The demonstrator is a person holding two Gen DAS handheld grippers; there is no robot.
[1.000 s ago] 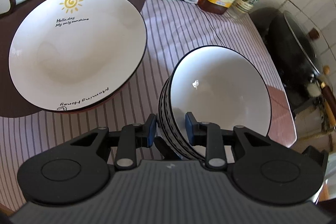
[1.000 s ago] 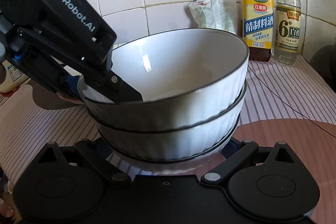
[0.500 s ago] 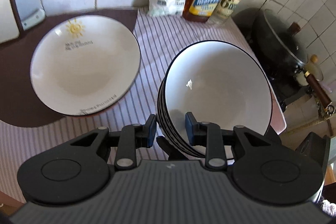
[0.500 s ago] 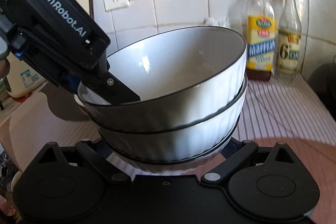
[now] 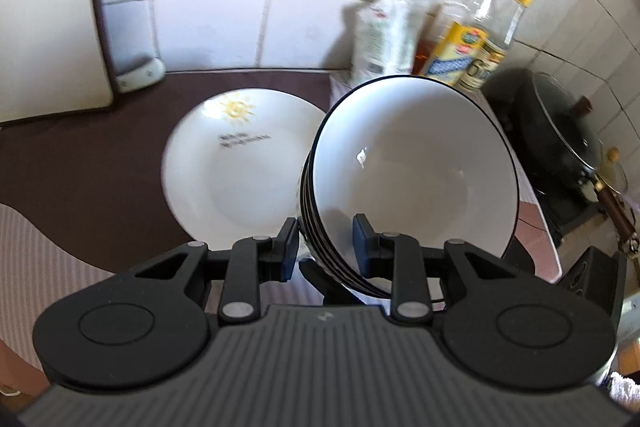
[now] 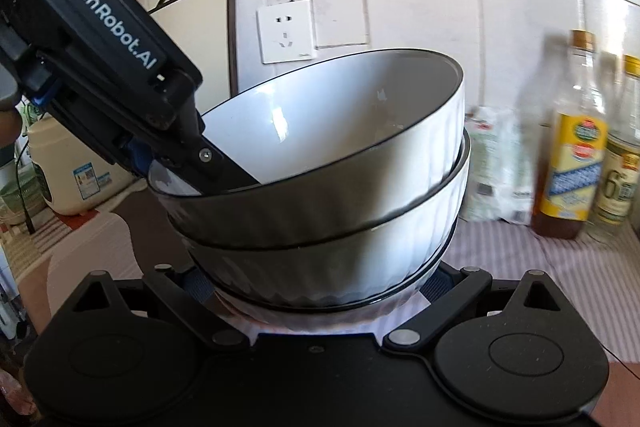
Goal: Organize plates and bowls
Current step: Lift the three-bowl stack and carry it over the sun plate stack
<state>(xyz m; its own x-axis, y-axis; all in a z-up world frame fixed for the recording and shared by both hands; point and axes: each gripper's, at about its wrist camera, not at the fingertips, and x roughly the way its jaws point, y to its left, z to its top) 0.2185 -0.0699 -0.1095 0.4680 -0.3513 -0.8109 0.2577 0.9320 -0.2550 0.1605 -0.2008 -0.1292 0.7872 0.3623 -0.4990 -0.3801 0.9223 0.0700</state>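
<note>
A stack of white ribbed bowls with black rims (image 5: 416, 187) (image 6: 328, 195) is held in the air above the counter. My left gripper (image 5: 326, 247) is shut on the near rim of the stack, one finger inside the top bowl, one outside. My right gripper (image 6: 320, 291) is clamped around the base of the stack from the other side; its fingertips are hidden under the bowls. A white plate with a yellow sun print (image 5: 236, 171) lies on the dark brown mat (image 5: 80, 187) to the left of the bowls.
Two bottles (image 6: 576, 155) and a white bag (image 5: 380, 39) stand against the tiled wall at the back right. A black lidded pot (image 5: 560, 135) sits at the right. A cutting board (image 5: 48, 7) leans on the wall at the left. The striped cloth (image 6: 540, 267) covers the counter.
Both grippers have lifted the bowl stack higher above the counter and carried it left, so it now overlaps the sun plate's right edge in the left wrist view.
</note>
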